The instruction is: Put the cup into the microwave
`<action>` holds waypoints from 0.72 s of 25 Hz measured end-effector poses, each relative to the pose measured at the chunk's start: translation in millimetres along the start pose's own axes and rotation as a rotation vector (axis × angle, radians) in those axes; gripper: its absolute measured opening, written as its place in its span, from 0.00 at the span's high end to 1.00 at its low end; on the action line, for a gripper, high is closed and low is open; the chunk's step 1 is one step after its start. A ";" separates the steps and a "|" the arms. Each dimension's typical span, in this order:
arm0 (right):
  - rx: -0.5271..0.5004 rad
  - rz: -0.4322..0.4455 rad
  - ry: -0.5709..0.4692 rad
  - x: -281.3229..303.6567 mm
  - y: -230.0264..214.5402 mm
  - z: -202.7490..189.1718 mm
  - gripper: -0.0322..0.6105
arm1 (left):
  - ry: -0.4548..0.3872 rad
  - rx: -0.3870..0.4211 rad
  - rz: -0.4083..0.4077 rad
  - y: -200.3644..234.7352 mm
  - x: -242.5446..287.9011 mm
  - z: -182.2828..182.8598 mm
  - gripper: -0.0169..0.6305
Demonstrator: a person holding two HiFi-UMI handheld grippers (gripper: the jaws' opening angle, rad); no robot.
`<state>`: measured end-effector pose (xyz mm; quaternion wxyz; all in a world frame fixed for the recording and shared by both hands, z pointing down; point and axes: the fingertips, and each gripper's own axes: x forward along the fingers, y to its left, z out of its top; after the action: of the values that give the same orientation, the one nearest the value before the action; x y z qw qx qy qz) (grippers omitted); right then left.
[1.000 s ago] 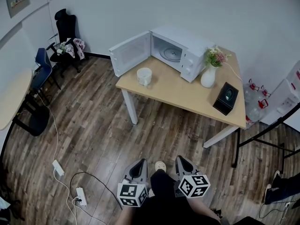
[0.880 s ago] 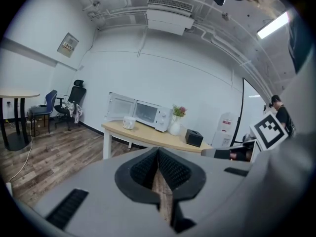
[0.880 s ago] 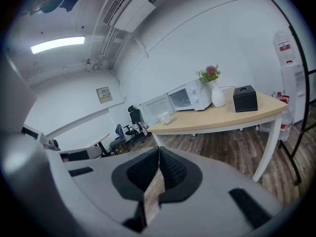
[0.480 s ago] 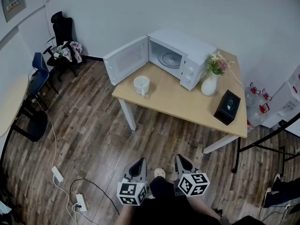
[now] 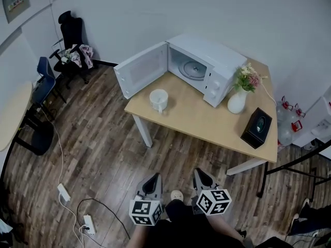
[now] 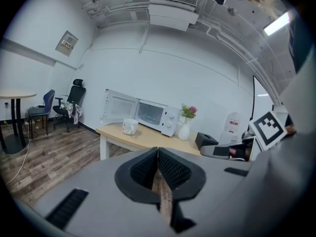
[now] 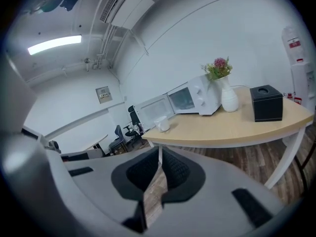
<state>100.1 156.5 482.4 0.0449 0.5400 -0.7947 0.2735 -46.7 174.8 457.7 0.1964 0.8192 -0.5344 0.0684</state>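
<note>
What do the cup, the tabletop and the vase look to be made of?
Cup: probably glazed ceramic; it is off-white, smooth and opaque.
Tabletop: likely wood-look laminate; it is pale tan, even and matte.
Vase: white ceramic or glass; it is smooth and rounded, but too small to tell which.

**Left tool (image 6: 158, 151) shut and empty, pointing across the wooden floor (image 6: 44, 164) at the far worktop (image 6: 148, 139).**
Its jaws are pressed together with nothing between them. On the worktop, the cup (image 6: 130, 126) stands near the left end, in front of the microwave (image 6: 158, 115), whose door (image 6: 118, 107) is swung open to the left. A vase of flowers (image 6: 185, 126) and a black box (image 6: 206, 140) sit further right. The right tool (image 6: 219, 151) shows at the near right, and office chairs (image 6: 74, 100) stand far left.
</note>
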 end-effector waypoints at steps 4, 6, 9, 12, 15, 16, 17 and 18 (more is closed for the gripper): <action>-0.012 0.040 0.019 20.2 1.6 6.3 0.91 | 0.002 -0.009 0.025 10.1 12.0 2.8 0.97; -0.019 0.067 0.021 28.9 4.9 10.5 0.73 | 0.000 -0.015 0.035 14.6 16.9 5.2 0.97; -0.028 0.088 0.022 42.1 5.8 16.8 0.57 | -0.002 -0.017 0.051 20.4 25.8 8.8 0.97; -0.043 0.108 0.045 56.4 5.2 19.5 0.48 | -0.007 -0.016 0.065 24.6 35.7 13.5 0.97; -0.065 0.132 0.053 67.8 7.1 22.5 0.44 | -0.013 -0.017 0.078 29.5 43.3 16.0 0.97; -0.072 0.138 0.050 71.5 7.9 24.5 0.43 | -0.014 -0.018 0.084 31.5 45.4 16.5 0.97; -0.078 0.143 0.045 75.0 8.5 27.0 0.42 | -0.015 -0.019 0.090 33.6 47.4 17.1 0.97; -0.083 0.143 0.038 78.4 8.3 30.1 0.41 | -0.017 -0.019 0.094 35.2 49.4 18.0 0.97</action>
<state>67.1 78.8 482.5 0.0627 0.4740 -0.8411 0.2529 -59.5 113.3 465.9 0.1963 0.7917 -0.5748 0.0654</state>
